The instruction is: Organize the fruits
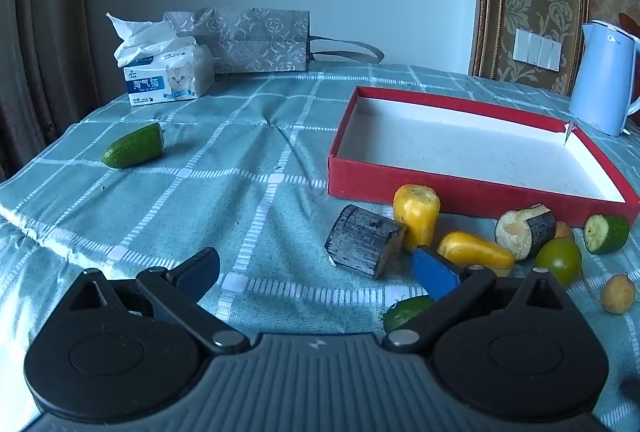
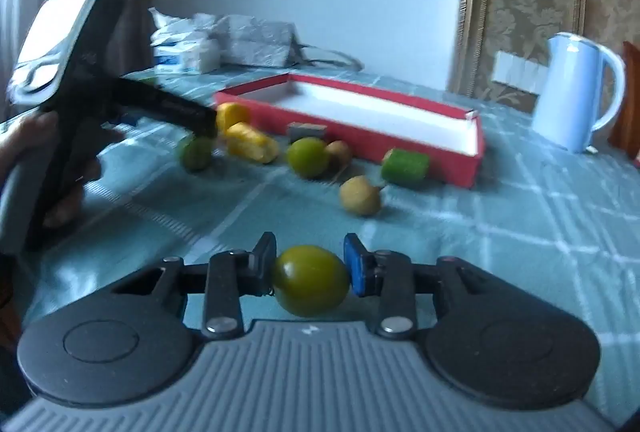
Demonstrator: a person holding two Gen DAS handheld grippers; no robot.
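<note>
My right gripper (image 2: pixel 310 268) is shut on a green round fruit (image 2: pixel 311 282), held above the cloth. My left gripper (image 1: pixel 316 268) is open and empty, low over the table near a dark eggplant piece (image 1: pixel 364 242). Two yellow pepper pieces (image 1: pixel 416 211) (image 1: pixel 474 252), a cut eggplant piece (image 1: pixel 524 232), a green fruit (image 1: pixel 560 260), a cucumber piece (image 1: pixel 606 234) and a small brown fruit (image 1: pixel 618 294) lie before the empty red tray (image 1: pixel 400 181). A cucumber half (image 1: pixel 134 151) lies far left. Another cucumber piece (image 1: pixel 406 312) sits under my right finger. The left gripper also shows in the right wrist view (image 2: pixel 192 115).
A tissue pack (image 1: pixel 168 75) and a grey patterned bag (image 1: pixel 256 39) stand at the table's far edge. A pale blue kettle (image 1: pixel 604 79) stands right of the tray. The checked green tablecloth (image 1: pixel 240 171) is wrinkled in the middle. A curtain hangs at the left.
</note>
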